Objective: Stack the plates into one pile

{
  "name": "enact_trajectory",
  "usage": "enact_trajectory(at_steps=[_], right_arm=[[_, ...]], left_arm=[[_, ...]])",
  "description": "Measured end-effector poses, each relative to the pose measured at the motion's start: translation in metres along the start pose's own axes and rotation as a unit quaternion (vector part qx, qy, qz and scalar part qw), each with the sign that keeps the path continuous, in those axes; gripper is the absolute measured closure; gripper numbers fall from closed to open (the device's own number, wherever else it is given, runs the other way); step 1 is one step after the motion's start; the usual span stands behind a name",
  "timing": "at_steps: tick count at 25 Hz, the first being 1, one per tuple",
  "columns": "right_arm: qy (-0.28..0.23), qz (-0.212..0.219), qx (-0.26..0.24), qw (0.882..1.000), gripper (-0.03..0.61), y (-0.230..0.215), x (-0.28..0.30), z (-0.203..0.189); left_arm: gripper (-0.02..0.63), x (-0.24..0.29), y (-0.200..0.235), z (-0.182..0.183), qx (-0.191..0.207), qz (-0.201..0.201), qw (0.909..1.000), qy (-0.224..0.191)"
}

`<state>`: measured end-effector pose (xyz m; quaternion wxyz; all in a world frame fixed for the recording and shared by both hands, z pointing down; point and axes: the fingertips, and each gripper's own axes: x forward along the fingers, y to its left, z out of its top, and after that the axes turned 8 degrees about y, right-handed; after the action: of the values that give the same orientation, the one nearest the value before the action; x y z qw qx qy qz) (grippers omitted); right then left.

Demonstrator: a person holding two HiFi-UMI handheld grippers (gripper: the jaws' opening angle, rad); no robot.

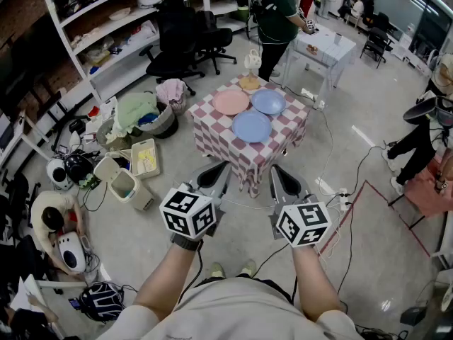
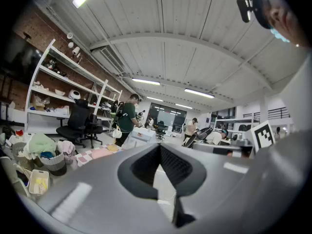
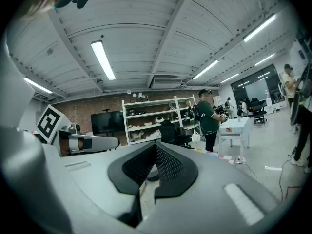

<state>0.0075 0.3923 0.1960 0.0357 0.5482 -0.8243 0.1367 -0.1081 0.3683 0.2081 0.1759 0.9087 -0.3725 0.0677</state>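
Three plates lie apart on a small table with a red-and-white checked cloth (image 1: 212, 137) a few steps ahead: a pink plate (image 1: 231, 102), a blue plate (image 1: 268, 102) and a second blue plate (image 1: 251, 127) nearest me. A small yellow dish (image 1: 249, 83) sits at the far edge. My left gripper (image 1: 218, 170) and right gripper (image 1: 278, 170) are held side by side near my body, short of the table, both shut and empty. Past the shut left gripper (image 2: 159, 147), its own view shows the pink plate (image 2: 101, 153). The right gripper (image 3: 155, 145) points over the floor.
A person in a green shirt (image 1: 276, 13) stands beyond the table by a white table (image 1: 322, 44). Office chairs (image 1: 177, 41) and shelves (image 1: 106, 34) are at the back left. Baskets and bins (image 1: 138, 119) crowd the floor left of the table. Cables (image 1: 333, 183) trail on the right.
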Motion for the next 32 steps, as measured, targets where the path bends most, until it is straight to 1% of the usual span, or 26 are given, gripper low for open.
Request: enact_trajectory(at_steps=[9,13,20,26,32], right_arm=[[0.000,0.003,0.003,1.000,0.569,-0.013,-0.003,-0.003],[0.001,0.012,0.010,1.000,0.569,-0.021,-0.004,-0.002],[-0.011,0.029,0.029,0.999,0.569,-0.041,-0.004,0.004],[-0.009,0.029,0.053,0.998,0.569,-0.065,0.013,0.000],[0.008,0.018,0.065,0.998,0.569,-0.085,0.055,-0.010]], left_arm=[[0.607,0.012,-0.010,-0.006,0.003,0.000,1.0000,0.007],[0.607,0.019,-0.013,-0.007,0.001,0.004,0.9999,0.010],[0.607,0.032,-0.007,-0.008,-0.007,0.026,0.9996,0.011],[0.607,0.051,0.010,-0.007,-0.009,0.040,0.9991,0.012],[0.607,0.083,0.044,-0.010,-0.010,0.035,0.9992,0.017]])
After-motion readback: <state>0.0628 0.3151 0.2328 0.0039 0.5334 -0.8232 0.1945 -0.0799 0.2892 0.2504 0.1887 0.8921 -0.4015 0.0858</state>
